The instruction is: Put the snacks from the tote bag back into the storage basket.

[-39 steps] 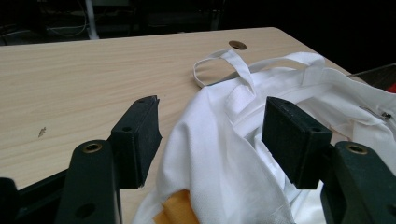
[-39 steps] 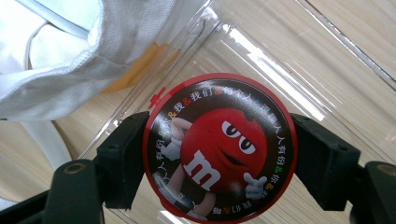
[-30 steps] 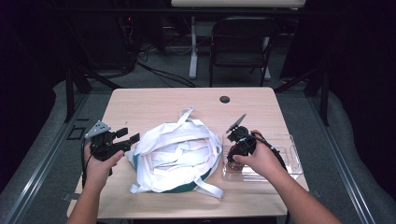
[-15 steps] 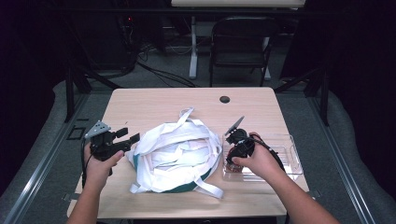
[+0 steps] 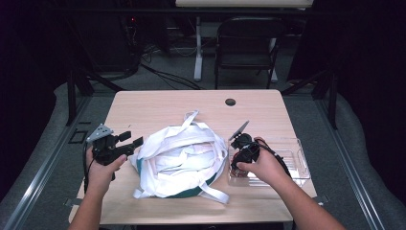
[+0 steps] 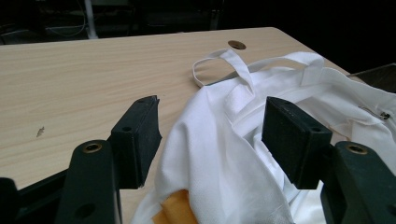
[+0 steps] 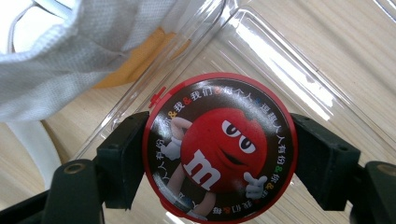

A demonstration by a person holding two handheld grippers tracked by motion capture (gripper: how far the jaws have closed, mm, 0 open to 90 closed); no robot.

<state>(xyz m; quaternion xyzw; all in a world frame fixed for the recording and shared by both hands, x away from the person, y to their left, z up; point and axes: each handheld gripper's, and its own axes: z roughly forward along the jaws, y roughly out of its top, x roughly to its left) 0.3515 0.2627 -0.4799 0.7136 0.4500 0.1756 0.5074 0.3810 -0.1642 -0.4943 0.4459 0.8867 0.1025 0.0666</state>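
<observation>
Little has moved: right gripper (image 7: 219,161) still clamps the red candy tin (image 7: 219,151); left gripper (image 6: 210,135) gapes beside the white bag (image 5: 179,158).

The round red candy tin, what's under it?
Under the round red candy tin, gripped by the right gripper, lies the clear plastic tray on the table. The tin hides the spot straight below it.

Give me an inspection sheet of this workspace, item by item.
Surface: light wooden table with a round grommet hole.
Job's things: crumpled white fabric tote bag mid-table; clear plastic tray beside it; round red-rimmed candy tin over the tray.
Clutter: nothing seen.
Grippers: left gripper open, jaws either side of a bag fold; right gripper shut on the tin.
Cables: black cable trailing over the right hand.
Surroundings: dark folding chair, floor cables, black curtains.
</observation>
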